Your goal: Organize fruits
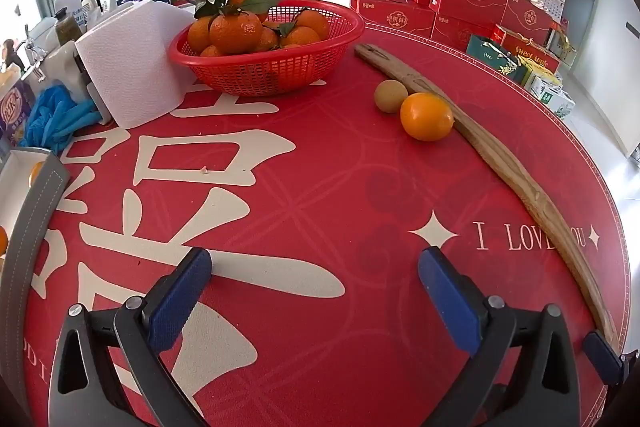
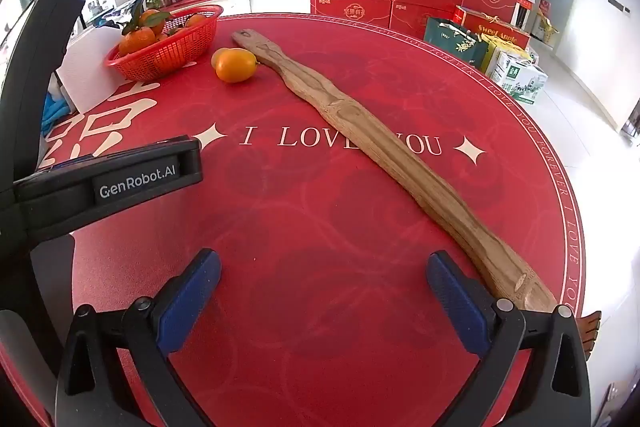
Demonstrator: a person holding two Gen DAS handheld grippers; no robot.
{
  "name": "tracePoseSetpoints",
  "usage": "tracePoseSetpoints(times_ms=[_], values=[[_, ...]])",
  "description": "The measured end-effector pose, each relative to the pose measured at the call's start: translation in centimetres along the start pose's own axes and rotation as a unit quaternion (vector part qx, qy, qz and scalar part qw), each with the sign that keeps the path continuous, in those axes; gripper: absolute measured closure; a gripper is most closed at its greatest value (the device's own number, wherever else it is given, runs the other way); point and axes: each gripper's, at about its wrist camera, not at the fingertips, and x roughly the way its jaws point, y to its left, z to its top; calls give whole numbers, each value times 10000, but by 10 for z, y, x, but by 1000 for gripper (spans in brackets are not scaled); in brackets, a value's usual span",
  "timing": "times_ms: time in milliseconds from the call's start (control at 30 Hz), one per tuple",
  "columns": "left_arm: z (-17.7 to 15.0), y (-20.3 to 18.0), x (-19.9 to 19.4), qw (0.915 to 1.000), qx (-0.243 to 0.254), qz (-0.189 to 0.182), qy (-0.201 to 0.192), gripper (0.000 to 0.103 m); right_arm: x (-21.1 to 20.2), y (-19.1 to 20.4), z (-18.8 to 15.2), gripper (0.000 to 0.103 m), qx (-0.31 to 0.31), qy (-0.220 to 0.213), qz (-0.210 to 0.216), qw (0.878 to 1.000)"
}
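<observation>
Left gripper point(image 1: 316, 271) and right gripper point(image 2: 324, 269) wide open, empty; risk nudging orange point(image 1: 427, 116) rolling off table's far edge.

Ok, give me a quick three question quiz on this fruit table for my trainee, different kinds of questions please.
1. True or false: the loose orange lies inside the red basket.
2. What does the orange touch? A. the long wooden stick B. the paper towel roll C. the blue gloves
3. Fill in: the left gripper and the right gripper both hold ____.

Key: 1. False, it lies on the red tablecloth, next to a small tan fruit. 2. A. 3. Nothing; the fingers are wide open.
</observation>
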Motion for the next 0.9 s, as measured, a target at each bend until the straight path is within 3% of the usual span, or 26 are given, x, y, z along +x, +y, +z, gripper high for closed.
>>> tracePoseSetpoints(times_ms=[900], values=[[0,0,0,10000,-37,-46,-21,0,-3,2,-2,0,171,9,-126,9998]])
